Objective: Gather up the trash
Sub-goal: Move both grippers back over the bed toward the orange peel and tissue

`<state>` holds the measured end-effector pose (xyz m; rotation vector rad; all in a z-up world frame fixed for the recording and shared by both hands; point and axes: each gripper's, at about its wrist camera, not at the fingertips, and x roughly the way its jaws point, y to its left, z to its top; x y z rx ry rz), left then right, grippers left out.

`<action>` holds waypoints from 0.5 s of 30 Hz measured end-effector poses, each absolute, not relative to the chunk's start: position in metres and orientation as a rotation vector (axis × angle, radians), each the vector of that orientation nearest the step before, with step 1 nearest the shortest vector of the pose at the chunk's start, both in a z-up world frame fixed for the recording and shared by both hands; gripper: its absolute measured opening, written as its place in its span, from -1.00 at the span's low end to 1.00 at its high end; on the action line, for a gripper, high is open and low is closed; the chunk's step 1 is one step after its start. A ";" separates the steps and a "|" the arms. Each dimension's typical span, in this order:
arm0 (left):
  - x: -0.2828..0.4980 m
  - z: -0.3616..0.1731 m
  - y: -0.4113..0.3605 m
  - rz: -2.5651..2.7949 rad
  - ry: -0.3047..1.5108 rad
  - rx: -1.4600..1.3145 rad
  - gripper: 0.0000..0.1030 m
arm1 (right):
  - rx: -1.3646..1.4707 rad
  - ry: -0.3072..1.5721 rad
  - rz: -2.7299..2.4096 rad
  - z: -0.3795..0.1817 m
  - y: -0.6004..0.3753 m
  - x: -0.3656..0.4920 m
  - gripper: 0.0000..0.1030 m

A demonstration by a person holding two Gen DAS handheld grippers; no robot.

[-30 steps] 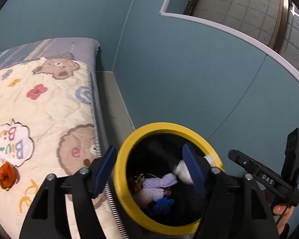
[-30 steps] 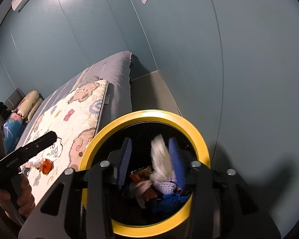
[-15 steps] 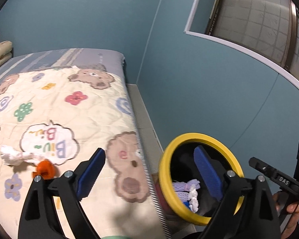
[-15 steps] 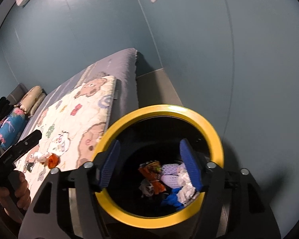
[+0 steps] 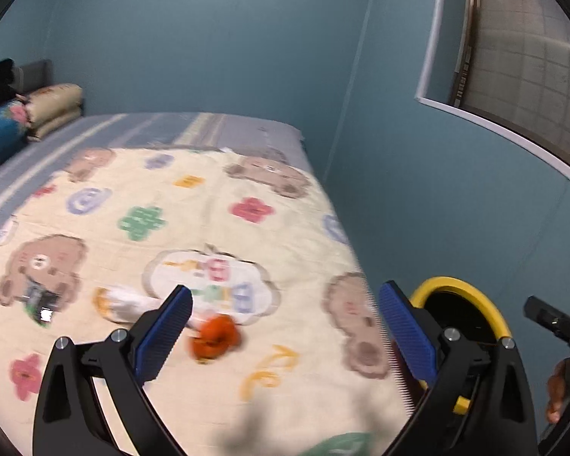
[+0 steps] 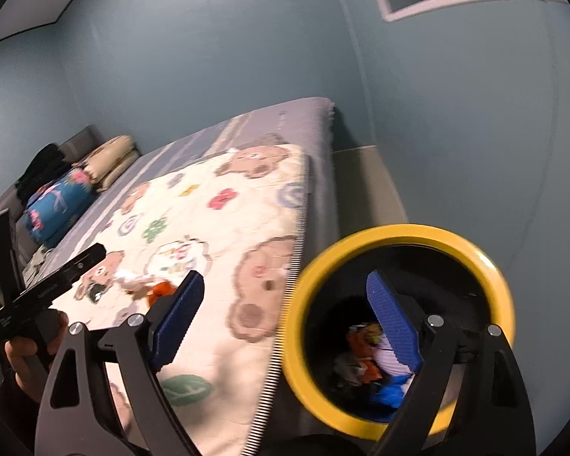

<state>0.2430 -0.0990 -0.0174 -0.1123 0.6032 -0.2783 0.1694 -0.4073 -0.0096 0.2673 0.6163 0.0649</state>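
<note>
A black bin with a yellow rim stands on the floor beside the bed; several scraps of trash lie inside it. It also shows at the right of the left wrist view. On the bear-print quilt lie an orange crumpled piece, a white crumpled wad and a small dark wrapper. My left gripper is open and empty above the quilt, the orange piece between its fingers' line of sight. My right gripper is open and empty, straddling the bin's near rim.
The bed runs along a teal wall, with pillows and a blue bundle at its far end. A narrow strip of floor lies between bed and wall. A window is high on the right.
Both grippers swung left, away from the bin and toward the quilt. The right gripper let go of a white piece, which now lies in the bin, and opened wider.
</note>
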 end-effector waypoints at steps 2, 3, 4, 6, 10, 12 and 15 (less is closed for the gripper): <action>0.245 -0.017 -0.078 -0.246 0.603 -0.122 0.84 | 0.247 0.622 0.104 -0.008 -0.387 0.178 0.63; 0.245 -0.017 -0.068 -0.226 0.603 -0.125 0.84 | 0.238 0.624 0.118 -0.007 -0.378 0.181 0.63; 0.245 -0.018 -0.057 -0.205 0.601 -0.124 0.84 | 0.229 0.624 0.132 -0.006 -0.371 0.184 0.63; 0.246 -0.020 -0.037 -0.164 0.596 -0.109 0.84 | 0.216 0.633 0.179 -0.004 -0.352 0.192 0.63; 0.250 -0.025 0.011 -0.075 0.603 -0.096 0.84 | 0.189 0.653 0.247 -0.006 -0.317 0.209 0.64; 0.254 -0.029 0.036 -0.022 0.611 -0.100 0.84 | 0.162 0.669 0.273 -0.009 -0.298 0.218 0.64; 0.260 -0.037 0.071 0.045 0.628 -0.105 0.84 | 0.127 0.694 0.308 -0.016 -0.272 0.231 0.64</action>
